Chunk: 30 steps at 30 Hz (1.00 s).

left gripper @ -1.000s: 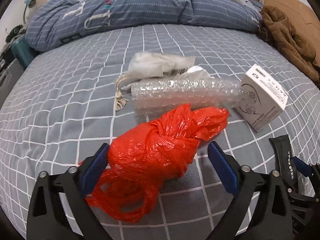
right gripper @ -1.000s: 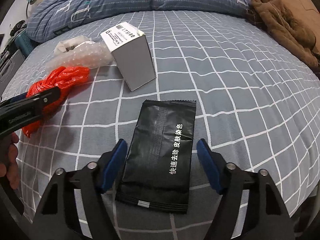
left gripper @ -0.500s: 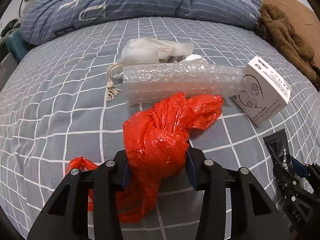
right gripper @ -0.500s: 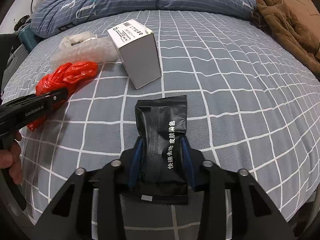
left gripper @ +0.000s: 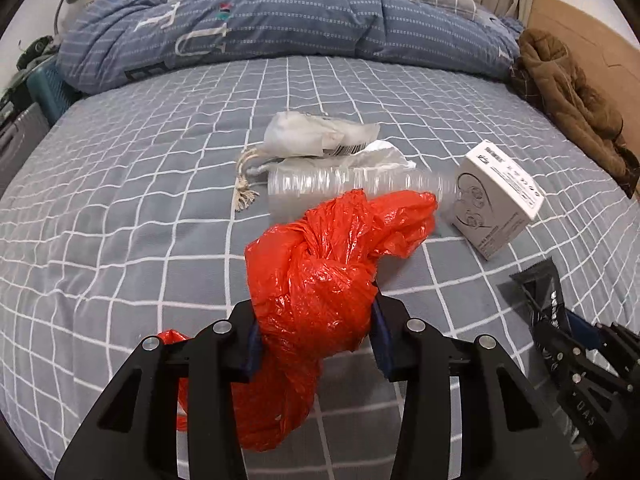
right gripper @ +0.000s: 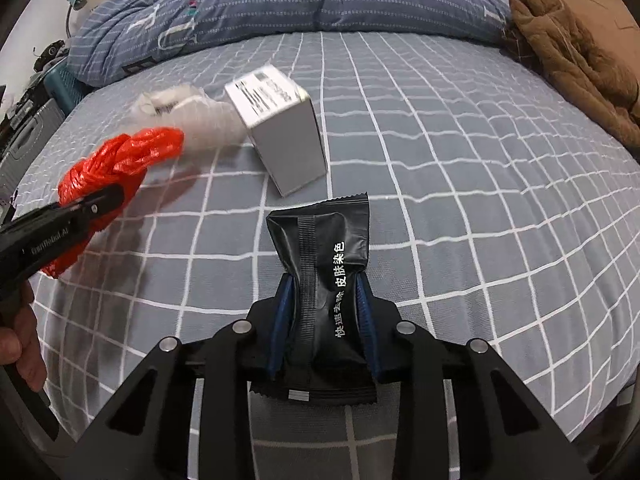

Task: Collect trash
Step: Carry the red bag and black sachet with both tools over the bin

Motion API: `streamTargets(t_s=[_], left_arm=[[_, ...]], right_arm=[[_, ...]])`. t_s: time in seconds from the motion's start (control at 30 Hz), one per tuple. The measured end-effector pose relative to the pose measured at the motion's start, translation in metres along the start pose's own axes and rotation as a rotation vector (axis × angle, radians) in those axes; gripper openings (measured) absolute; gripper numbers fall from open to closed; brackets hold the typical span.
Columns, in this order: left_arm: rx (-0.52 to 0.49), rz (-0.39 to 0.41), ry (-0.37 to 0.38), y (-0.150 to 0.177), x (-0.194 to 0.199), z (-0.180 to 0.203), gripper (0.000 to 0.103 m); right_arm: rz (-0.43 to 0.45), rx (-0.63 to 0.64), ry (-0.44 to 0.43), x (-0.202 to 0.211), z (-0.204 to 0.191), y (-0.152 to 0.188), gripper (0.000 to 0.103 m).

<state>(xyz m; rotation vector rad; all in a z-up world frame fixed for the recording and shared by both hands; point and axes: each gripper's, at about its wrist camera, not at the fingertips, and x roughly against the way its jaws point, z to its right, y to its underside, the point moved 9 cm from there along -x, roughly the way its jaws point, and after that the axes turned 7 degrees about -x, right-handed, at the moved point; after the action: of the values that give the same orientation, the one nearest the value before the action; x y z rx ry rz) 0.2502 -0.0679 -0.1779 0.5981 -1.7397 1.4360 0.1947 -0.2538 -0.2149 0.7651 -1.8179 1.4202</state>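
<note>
Left gripper (left gripper: 316, 336): clenched on the knotted red plastic bag (left gripper: 320, 280); its jaws have just been closing, and the blue pads are mostly buried in the plastic.
Red bag, hidden part: the lower folds hang behind the black fingers, and one loop shows at the left.
Right gripper (right gripper: 324, 320): clamped on the black sachet (right gripper: 320, 264), which is pinched into a waist between the blue pads; its jaws have just been closing.
Sachet, cut off: its lower edge lies behind the gripper body; the white print is readable only in the right wrist view.
Left wrist view only: a clear bubble wrap roll (left gripper: 360, 184) behind the red bag, a white cloth pouch (left gripper: 312, 140) with a drawstring and a barcode label, and the printed face of the white box (left gripper: 496, 204).
Right wrist view only: the plain grey side and label top of the box, blurred; the bubble wrap and pouch are a pale smear; a hand (right gripper: 20, 344) at the left edge.
Beyond: grey checked bedsheet (left gripper: 120, 208), blue quilt (left gripper: 280, 20) along the far side, brown coat (right gripper: 572, 56) at the right.
Unclear: whether the red bag touches the sheet.
</note>
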Motion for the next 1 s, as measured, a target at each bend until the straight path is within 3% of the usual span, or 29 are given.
streamTargets(t_s=[0.23,0.73,1.0], left_arm=[[0.039,-0.015,0.020,0.012,0.017,0.000,0.042],[0.050,0.028,-0.006,0.041,0.070,0.001,0.042],[0.078,0.051,0.017,0.064,0.098,0.009,0.042]], right_arm=[[0.048,0.030,-0.012,0.027,-0.008,-0.005,0.030],[0.109,0.054,-0.056,0.077,-0.026,0.000,0.030],[0.151,0.083,-0.065,0.100,-0.036,0.021,0.030]])
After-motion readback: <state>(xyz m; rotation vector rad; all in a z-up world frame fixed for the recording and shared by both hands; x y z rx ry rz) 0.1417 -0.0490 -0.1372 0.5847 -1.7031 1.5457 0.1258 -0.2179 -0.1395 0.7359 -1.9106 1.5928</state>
